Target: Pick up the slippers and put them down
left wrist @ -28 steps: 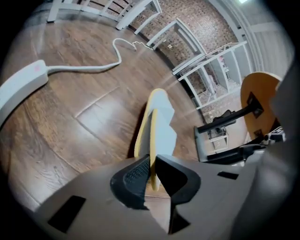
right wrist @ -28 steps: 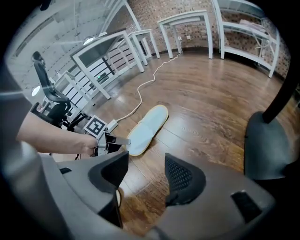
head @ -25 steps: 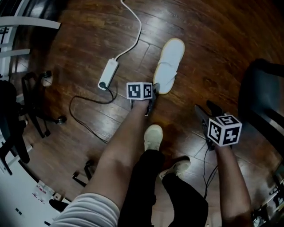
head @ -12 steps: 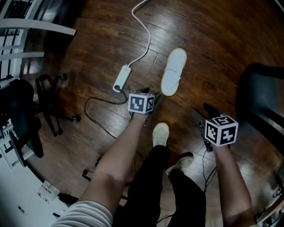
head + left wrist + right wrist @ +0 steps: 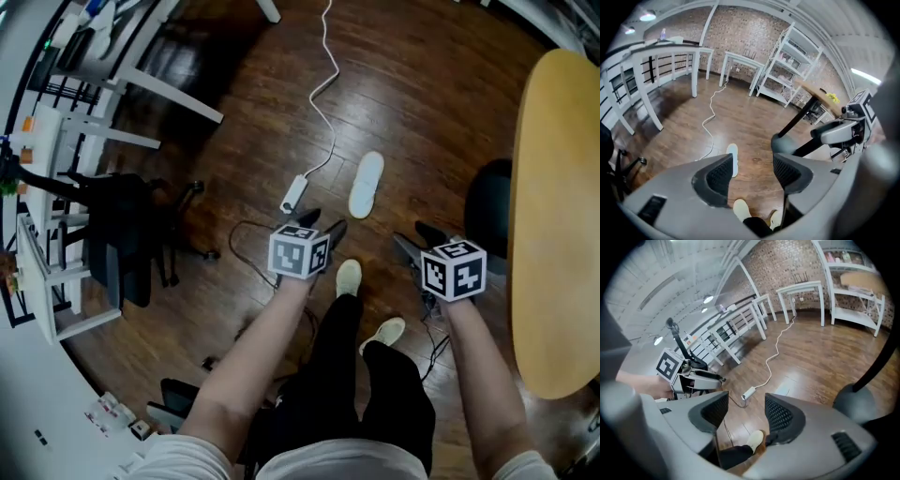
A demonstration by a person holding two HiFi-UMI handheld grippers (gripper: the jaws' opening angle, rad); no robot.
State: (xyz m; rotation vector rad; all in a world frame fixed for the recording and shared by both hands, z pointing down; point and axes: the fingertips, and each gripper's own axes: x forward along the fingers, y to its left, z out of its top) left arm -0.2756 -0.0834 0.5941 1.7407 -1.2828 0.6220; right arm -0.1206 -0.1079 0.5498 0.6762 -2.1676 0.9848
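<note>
One white slipper [image 5: 366,185] lies flat on the dark wood floor, toe pointing away from me; the left gripper view also shows this slipper [image 5: 733,159], far below the jaws. My left gripper [image 5: 323,223] hangs high above the floor, short of the slipper, open and empty [image 5: 752,171]. My right gripper [image 5: 415,236] is level with it to the right, also open with nothing between its pads [image 5: 746,412]. Neither gripper touches the slipper.
The person's two feet in pale shoes [image 5: 348,277] stand just below the slipper. A white power strip [image 5: 294,194] with its cord [image 5: 328,84] lies left of the slipper. A round wooden table [image 5: 562,216] with a black base [image 5: 487,202] is right, a black office chair [image 5: 122,234] left.
The left gripper has let go of the slipper's heel and its jaws have opened. Both grippers and the head camera have risen well above the floor; the slipper stays on the floor.
</note>
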